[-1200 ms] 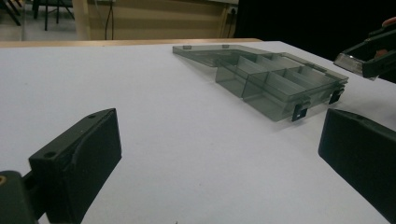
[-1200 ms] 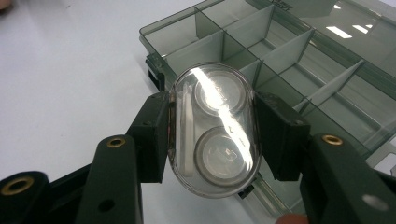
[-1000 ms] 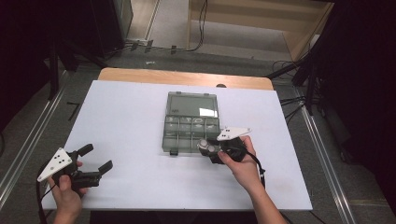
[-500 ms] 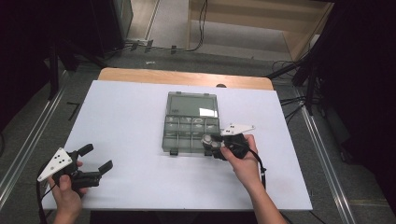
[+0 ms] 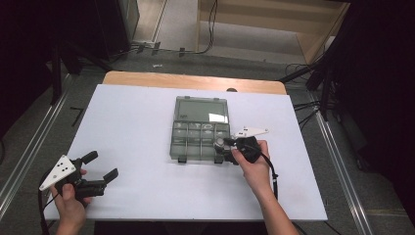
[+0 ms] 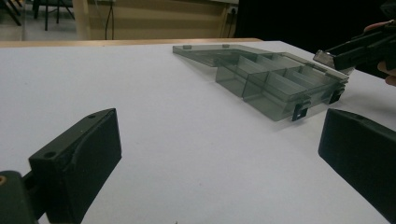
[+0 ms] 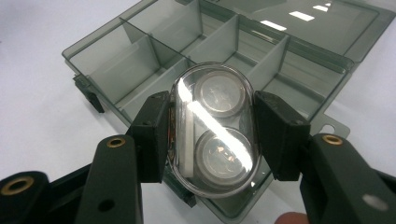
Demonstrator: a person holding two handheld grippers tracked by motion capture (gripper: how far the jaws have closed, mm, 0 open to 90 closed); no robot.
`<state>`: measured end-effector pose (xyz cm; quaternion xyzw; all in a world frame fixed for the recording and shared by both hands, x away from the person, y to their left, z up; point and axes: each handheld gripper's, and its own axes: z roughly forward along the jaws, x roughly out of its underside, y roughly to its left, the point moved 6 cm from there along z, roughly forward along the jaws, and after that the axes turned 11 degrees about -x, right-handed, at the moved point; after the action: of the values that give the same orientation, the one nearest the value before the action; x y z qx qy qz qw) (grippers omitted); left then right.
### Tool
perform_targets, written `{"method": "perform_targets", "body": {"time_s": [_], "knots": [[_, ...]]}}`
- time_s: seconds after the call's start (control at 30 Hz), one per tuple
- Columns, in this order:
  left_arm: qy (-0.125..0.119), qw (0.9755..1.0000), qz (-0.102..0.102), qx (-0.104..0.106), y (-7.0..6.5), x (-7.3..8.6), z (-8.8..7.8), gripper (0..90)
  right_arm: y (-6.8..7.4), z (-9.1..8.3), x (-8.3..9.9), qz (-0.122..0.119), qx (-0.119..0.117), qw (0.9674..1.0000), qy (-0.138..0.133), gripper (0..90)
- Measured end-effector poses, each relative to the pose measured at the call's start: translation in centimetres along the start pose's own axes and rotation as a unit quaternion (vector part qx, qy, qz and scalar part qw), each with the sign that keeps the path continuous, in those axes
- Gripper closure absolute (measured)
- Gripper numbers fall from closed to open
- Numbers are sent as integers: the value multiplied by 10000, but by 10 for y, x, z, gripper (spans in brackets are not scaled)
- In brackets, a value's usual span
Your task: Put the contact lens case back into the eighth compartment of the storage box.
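A smoky clear compartment box (image 5: 200,128) lies open mid-table, its lid flat behind it. My right gripper (image 5: 224,149) hovers at the box's front right corner, shut on a clear oval blister pack (image 7: 215,128) with two round coin cells inside. The pack hangs above the box's (image 7: 154,60) front compartments, both black pads pressed on its sides. My left gripper (image 5: 100,166) rests at the table's front left, jaws wide apart with nothing between them. In the left gripper view the box (image 6: 275,84) sits ahead to the right, with the other gripper (image 6: 355,49) above its far end.
The white table top (image 5: 132,122) has bare room left of the box and along the front. A wooden strip (image 5: 147,78) edges the far side. Cables and metal rails lie on the floor around the table.
The right gripper, with the pack in it, has shifted very slightly over the box's front right corner. The left gripper has stayed where it was.
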<state>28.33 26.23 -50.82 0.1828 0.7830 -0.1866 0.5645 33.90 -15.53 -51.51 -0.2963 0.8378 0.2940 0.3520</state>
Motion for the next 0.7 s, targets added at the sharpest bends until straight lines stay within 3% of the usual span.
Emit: {"method": "perform_targets", "body": {"time_s": [0.23, 0.37, 0.5, 0.6, 0.7], "knots": [[2, 10000, 4, 2, 0, 0, 0, 0, -4, 0, 2, 203, 27, 9998, -49, 425], [2, 10000, 6, 2, 0, 0, 0, 0, -5, -3, 1, 155, 125, 9997, -141, 411], [6, 10000, 13, 3, 0, 0, 0, 0, -2, -9, -4, 67, 175, 9990, -394, 484], [8, 10000, 8, 2, 0, 0, 0, 0, 2, -9, -6, 4, 124, 9991, -406, 542], [9, 10000, 11, 2, -1, 0, 0, 0, 2, -4, -6, -64, 301, 9988, -368, 592]]}}
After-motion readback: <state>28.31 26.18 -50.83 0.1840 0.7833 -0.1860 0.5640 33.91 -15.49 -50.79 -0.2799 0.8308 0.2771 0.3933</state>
